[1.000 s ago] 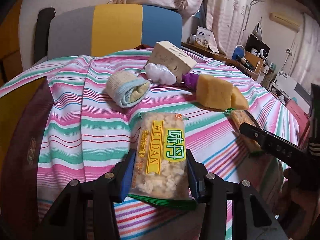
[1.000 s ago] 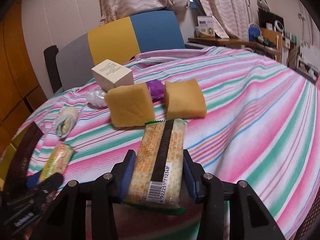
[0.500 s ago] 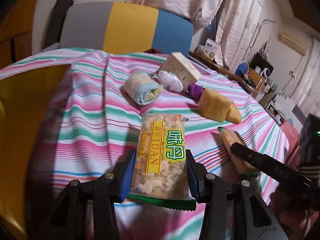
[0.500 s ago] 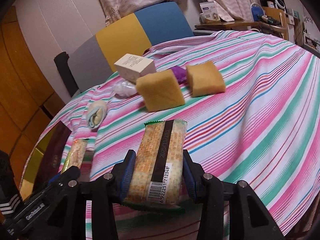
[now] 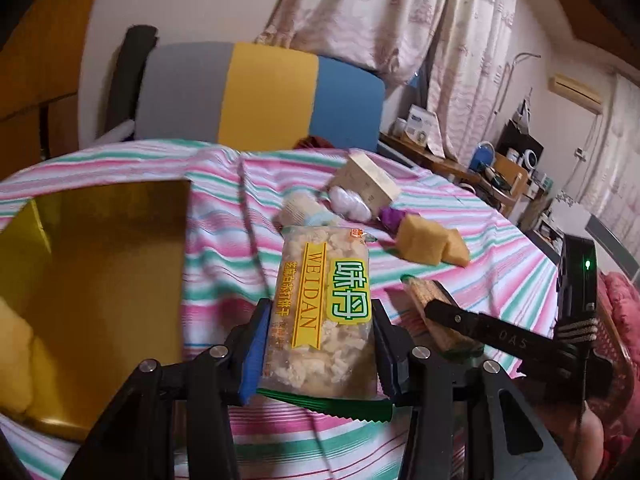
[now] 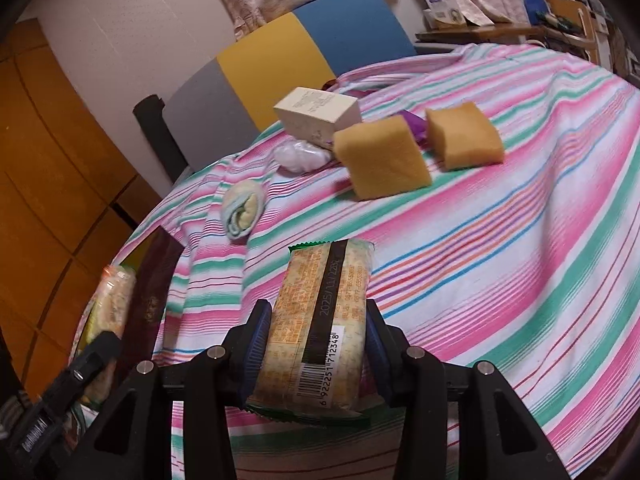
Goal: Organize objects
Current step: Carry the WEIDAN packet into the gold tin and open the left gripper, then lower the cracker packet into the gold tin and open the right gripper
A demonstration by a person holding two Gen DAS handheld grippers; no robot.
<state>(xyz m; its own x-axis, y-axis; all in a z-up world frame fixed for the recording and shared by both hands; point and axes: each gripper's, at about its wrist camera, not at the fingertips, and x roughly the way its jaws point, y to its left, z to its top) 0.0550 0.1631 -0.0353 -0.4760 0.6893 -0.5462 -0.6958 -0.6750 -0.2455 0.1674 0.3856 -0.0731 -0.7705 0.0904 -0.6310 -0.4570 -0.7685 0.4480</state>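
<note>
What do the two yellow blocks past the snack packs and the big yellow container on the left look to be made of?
Yellow blocks: likely foam sponge, matte and finely porous, with soft rounded edges. Yellow container: probably a glossy coated-card or metal box; its smooth inner walls show a sheen, but blur leaves it open.

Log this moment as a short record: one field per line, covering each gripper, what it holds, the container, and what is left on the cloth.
left gripper: shut on WEIDAN snack pack, label side up
right gripper: shut on second snack pack, barcode side up
gold box: open, at the left of the left wrist view, something yellow inside
on striped tablecloth: two yellow sponges, cream carton, white wad, rolled cloth, purple item
</note>
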